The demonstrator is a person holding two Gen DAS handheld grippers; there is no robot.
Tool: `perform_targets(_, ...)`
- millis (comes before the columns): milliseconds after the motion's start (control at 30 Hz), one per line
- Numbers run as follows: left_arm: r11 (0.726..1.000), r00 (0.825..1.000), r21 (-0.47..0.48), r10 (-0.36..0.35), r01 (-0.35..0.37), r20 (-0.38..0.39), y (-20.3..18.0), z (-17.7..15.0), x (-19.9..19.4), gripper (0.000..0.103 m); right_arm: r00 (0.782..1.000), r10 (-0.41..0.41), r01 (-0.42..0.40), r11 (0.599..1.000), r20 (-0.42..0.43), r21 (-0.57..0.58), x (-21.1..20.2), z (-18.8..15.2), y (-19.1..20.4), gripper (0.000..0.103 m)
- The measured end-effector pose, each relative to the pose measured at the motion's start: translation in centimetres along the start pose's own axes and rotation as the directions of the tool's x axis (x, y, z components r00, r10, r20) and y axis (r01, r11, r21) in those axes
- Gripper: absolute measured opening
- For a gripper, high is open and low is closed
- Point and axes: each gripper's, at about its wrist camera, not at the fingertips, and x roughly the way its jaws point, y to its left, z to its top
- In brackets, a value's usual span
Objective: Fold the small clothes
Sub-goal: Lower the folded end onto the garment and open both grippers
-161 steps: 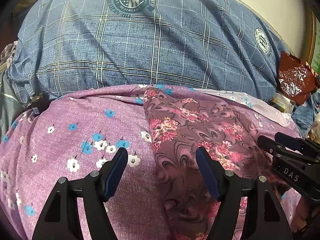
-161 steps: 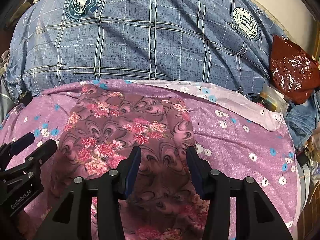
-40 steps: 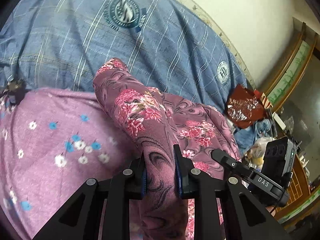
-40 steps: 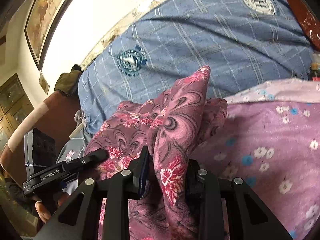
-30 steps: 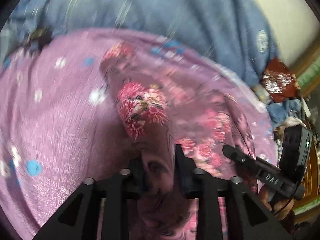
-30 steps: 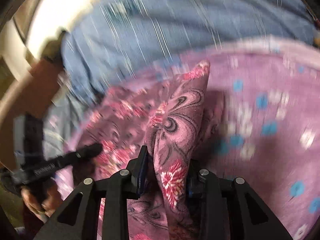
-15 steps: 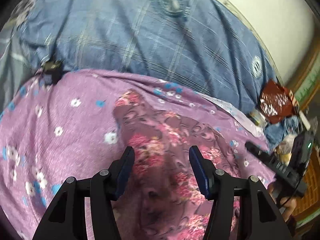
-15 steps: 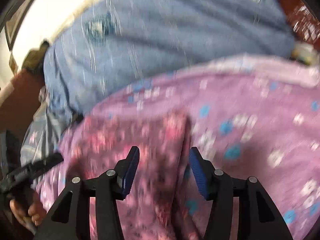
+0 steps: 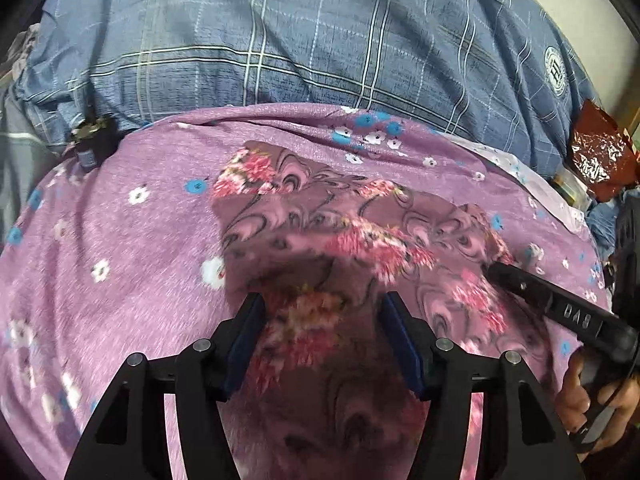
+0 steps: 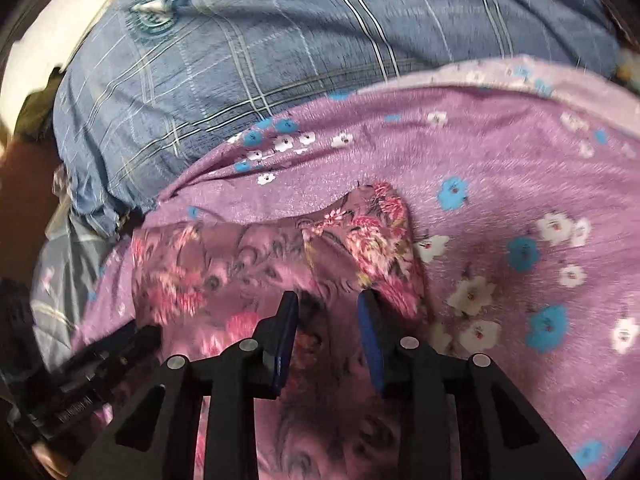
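A small mauve garment with pink flowers and swirls lies folded over on a purple flowered sheet. My left gripper is open and hovers over the garment's near part, holding nothing. My right gripper is open, its jaws closer together, just above the garment's right end. The right gripper also shows in the left wrist view, at the garment's right edge. The left gripper shows dimly in the right wrist view at lower left.
A blue plaid blanket with round emblems bulges behind the sheet. A red foil packet and clutter lie at the far right. A small dark object sits at the sheet's left edge. The right wrist view is motion-blurred.
Both grippers held the garment up, swung it down onto the sheet and let go. Both now stand open over the folded garment, lower and closer than half a second ago.
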Motion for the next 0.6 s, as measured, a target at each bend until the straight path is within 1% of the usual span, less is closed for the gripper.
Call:
perform_targets(33,1.0,1.0,-0.008,-0.006,0.006,0.009,0.0,-0.3,-0.8,0.059,0.999,-0.031,0.032,0.999,0.01,-0.04,-0.9,-0.6,0.5,0.033)
perform_targets(67,1.0,0.999,-0.017,-0.019,0.02,0.026,0.0,-1.0,-2.2,0.06,0.999,-0.04,0.041,0.998,0.017,-0.057,-1.6,-0.9,0.7,0.035)
perform_targets(133,0.999,0.998,-0.031,-0.021,0.023,0.051,0.1,-2.2,-3.9,0.061,0.999,-0.034,0.037,0.996,0.035,-0.086,-3.4,-2.2,1.3,0.04)
perform_targets(233,1.0,0.996,-0.023,0.009,-0.007,0.085,-0.3,-5.2,-7.4,0.062,0.998,-0.038,0.043,0.994,0.054,-0.101,-6.2,-4.3,1.9,0.045)
perform_targets(267,0.999,0.996,-0.014,0.032,-0.031,0.084,-0.5,-7.0,-8.1,0.066,0.998,-0.032,0.037,0.994,0.051,-0.099,-7.0,-5.3,2.0,0.047)
perform_targets(300,0.999,0.996,-0.011,0.049,-0.049,0.07,-0.4,-8.3,-8.4,0.069,0.999,-0.025,0.03,0.995,0.044,-0.095,-7.3,-6.1,2.1,0.05)
perform_targets(333,0.997,0.997,-0.006,0.072,-0.072,0.035,-0.5,-9.7,-7.9,0.071,1.0,-0.021,0.023,0.996,0.02,-0.089,-7.3,-7.7,2.0,0.051)
perform_targets(367,0.995,0.995,0.003,0.099,-0.099,-0.028,-0.5,-10.9,-6.8,0.071,0.999,-0.032,0.03,0.996,-0.02,-0.084,-6.7,-8.8,1.8,0.051)
perform_targets(400,0.993,0.987,-0.001,0.114,-0.115,-0.112,-0.3,-12.1,-5.5,0.071,0.997,-0.049,0.044,0.995,-0.064,-0.084,-5.8,-9.7,1.8,0.052)
perform_targets(433,0.993,0.987,-0.015,0.112,-0.115,-0.114,-0.2,-12.7,-5.7,0.07,0.994,-0.072,0.065,0.994,-0.084,-0.09,-5.1,-10.6,1.8,0.052)
perform_targets(467,0.993,0.989,-0.016,0.118,-0.12,-0.089,-0.4,-12.9,-6.9,0.067,0.995,-0.092,0.087,0.99,-0.043,-0.107,-5.7,-10.9,2.3,0.051)
perform_targets(500,0.993,0.991,-0.002,0.116,-0.116,-0.07,-0.8,-12.9,-8.4,0.067,0.991,-0.125,0.118,0.985,-0.051,-0.123,-6.3,-10.9,2.9,0.051)
perform_targets(533,0.994,0.994,0.011,0.108,-0.108,-0.035,-1.2,-13.0,-10.0,0.067,0.989,-0.138,0.129,0.983,-0.057,-0.134,-7.3,-10.9,3.5,0.051)
perform_targets(567,0.993,0.994,0.022,0.112,-0.112,0.011,-1.5,-13.1,-11.8,0.067,0.993,-0.117,0.112,0.984,-0.033,-0.136,-8.7,-11.0,3.9,0.051)
perform_targets(600,0.991,0.99,0.031,0.129,-0.131,0.064,-1.8,-13.4,-13.9,0.067,0.994,-0.106,0.105,0.985,0.001,-0.14,-10.2,-11.2,4.3,0.052)
